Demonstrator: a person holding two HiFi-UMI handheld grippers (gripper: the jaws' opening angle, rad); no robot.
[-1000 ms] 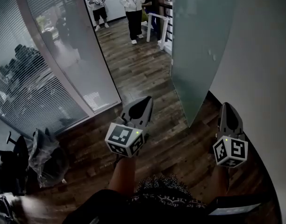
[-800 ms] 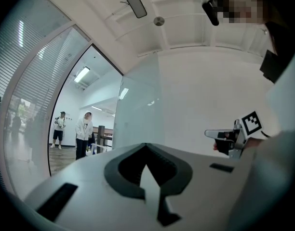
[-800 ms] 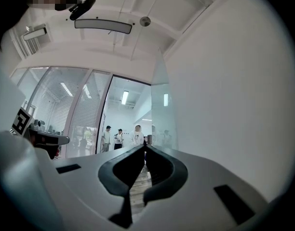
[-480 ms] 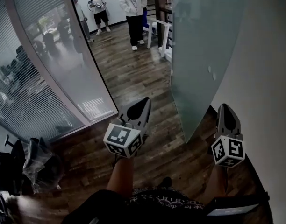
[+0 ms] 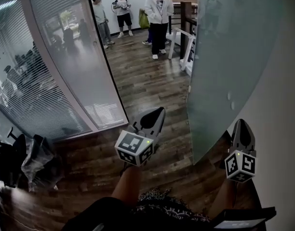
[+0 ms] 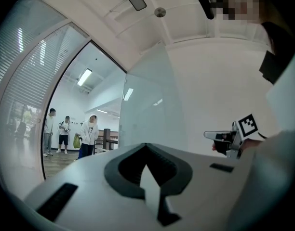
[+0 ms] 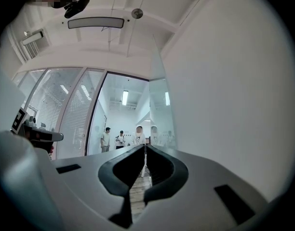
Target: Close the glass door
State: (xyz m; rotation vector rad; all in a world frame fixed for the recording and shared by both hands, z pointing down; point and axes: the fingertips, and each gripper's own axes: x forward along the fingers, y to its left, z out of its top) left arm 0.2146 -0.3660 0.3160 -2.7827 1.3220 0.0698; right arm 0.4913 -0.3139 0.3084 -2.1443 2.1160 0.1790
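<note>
The frosted glass door point(image 5: 220, 66) stands open on the right, its leaf lying close along the white wall point(image 5: 282, 109). Its near edge runs down to the wooden floor point(image 5: 152, 85). My left gripper point(image 5: 159, 111) is shut and empty, held level left of the door's edge and pointing into the doorway. My right gripper point(image 5: 241, 124) is shut and empty too, low between door and wall. In the left gripper view the left gripper point(image 6: 146, 146) faces the door point(image 6: 147, 105). In the right gripper view the right gripper point(image 7: 145, 146) points along the door's edge point(image 7: 159, 114).
A curved glass partition with blinds point(image 5: 60, 71) closes off the left side. Three people point(image 5: 157, 13) stand in the corridor beyond the doorway, near a white table frame point(image 5: 183, 44). A dark chair with a bag point(image 5: 34, 160) sits at the lower left.
Both grippers have travelled forward toward the doorway, staying shut. The door's edge and the partition now sit nearer, and more of the corridor and its people shows.
</note>
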